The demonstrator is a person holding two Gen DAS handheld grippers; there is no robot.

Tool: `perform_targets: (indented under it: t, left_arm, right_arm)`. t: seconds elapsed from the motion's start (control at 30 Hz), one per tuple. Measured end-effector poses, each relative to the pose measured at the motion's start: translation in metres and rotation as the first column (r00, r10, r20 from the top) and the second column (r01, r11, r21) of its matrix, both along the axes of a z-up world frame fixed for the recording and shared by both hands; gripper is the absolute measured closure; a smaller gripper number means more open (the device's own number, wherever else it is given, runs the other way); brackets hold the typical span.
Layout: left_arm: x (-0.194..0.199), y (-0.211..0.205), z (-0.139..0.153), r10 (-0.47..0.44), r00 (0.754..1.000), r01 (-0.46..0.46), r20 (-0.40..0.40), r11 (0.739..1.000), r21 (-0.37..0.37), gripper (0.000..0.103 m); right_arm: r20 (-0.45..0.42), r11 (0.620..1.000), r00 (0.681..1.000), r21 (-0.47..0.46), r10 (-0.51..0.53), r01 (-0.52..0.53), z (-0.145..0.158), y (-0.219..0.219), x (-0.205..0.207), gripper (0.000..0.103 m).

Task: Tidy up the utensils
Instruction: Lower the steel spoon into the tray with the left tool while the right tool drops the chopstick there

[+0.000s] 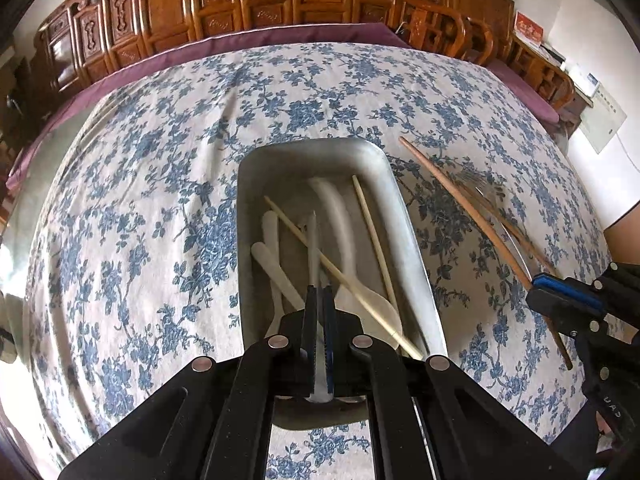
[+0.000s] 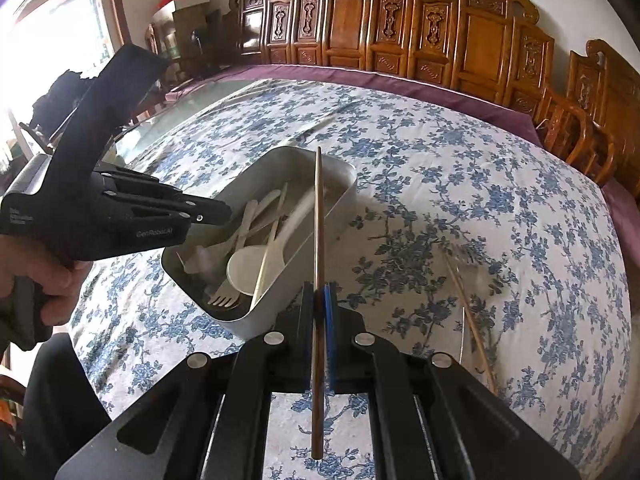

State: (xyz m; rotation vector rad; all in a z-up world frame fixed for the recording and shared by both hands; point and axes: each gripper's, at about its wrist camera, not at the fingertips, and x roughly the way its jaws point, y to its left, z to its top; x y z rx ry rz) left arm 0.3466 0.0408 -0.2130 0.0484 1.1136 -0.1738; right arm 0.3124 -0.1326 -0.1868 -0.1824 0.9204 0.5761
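Observation:
A metal tray [image 1: 404, 216] sits on the floral cloth and holds white plastic spoons, a fork and pale chopsticks; it also shows in the right wrist view [image 2: 344, 176]. My left gripper [image 1: 319, 292] is shut on a thin white utensil [image 1: 313, 248] over the tray's near end; the left gripper also shows from the side in the right wrist view [image 2: 224, 214]. My right gripper [image 2: 319, 292] is shut on a brown chopstick [image 2: 318, 216], held right of the tray, pointing away. The right gripper also shows in the left wrist view [image 1: 560, 300], with the brown chopstick [image 1: 460, 200] in it.
A second thin chopstick [image 2: 472, 320] and a clear utensil [image 2: 463, 332] lie on the cloth [image 2: 480, 200] to the right of the tray. Carved wooden chairs [image 2: 440, 32] line the far edge of the table. A person's hand [image 2: 36, 276] holds the left gripper.

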Motion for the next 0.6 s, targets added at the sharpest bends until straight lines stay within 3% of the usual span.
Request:
perform_targets:
  t: [0.6]
  left_arm:
    - [-0.047,0.051,0.038,0.043,0.994,-0.039,0.101,0.998,-0.048,0.101]
  right_arm:
    - [-0.021,1.0,1.0,0.008,0.009,-0.009,0.006,0.042,-0.001,0.097]
